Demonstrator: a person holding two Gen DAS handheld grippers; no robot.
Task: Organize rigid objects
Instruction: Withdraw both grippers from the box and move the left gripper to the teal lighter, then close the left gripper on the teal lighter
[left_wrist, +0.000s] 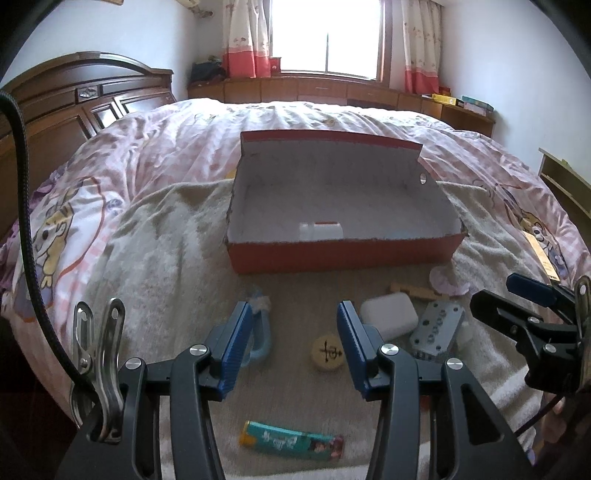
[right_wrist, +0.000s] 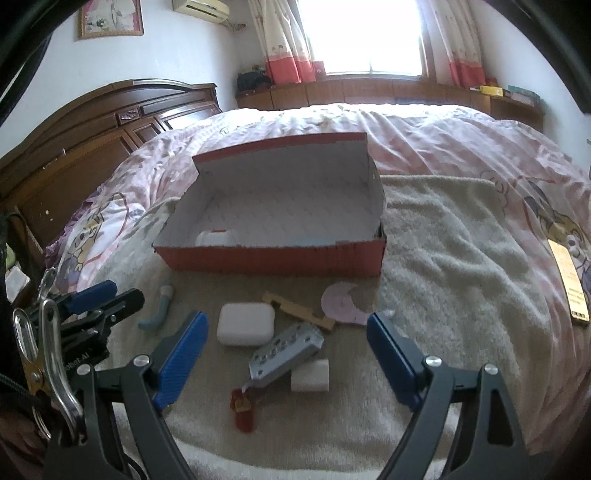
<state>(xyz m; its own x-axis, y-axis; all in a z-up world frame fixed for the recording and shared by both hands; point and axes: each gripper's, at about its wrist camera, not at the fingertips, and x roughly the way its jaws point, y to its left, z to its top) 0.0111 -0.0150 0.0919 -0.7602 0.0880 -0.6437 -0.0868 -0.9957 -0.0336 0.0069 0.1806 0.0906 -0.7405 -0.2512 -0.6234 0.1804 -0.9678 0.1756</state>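
A red shoebox (left_wrist: 343, 254) (right_wrist: 273, 258) stands open on a beige towel, with a white and red item (left_wrist: 320, 230) (right_wrist: 218, 237) inside. In front lie a white case (left_wrist: 389, 315) (right_wrist: 244, 324), a grey metal block (left_wrist: 437, 328) (right_wrist: 284, 350), a round wooden piece (left_wrist: 328, 352), a light blue curved piece (left_wrist: 258, 332) (right_wrist: 159, 307), a wooden strip (right_wrist: 299, 309), a pink moon shape (right_wrist: 341, 302), a white cube (right_wrist: 310, 376), a red item (right_wrist: 243, 410) and a teal packet (left_wrist: 291, 441). My left gripper (left_wrist: 291, 347) is open above the round piece. My right gripper (right_wrist: 286, 363) is open over the metal block.
The towel (right_wrist: 443, 258) lies on a pink quilted bed (left_wrist: 166, 140). A wooden headboard (left_wrist: 74, 107) is on the left. A yellow card (right_wrist: 570, 284) lies on the quilt at the right. Low cabinets (left_wrist: 332, 90) and a window are behind the bed.
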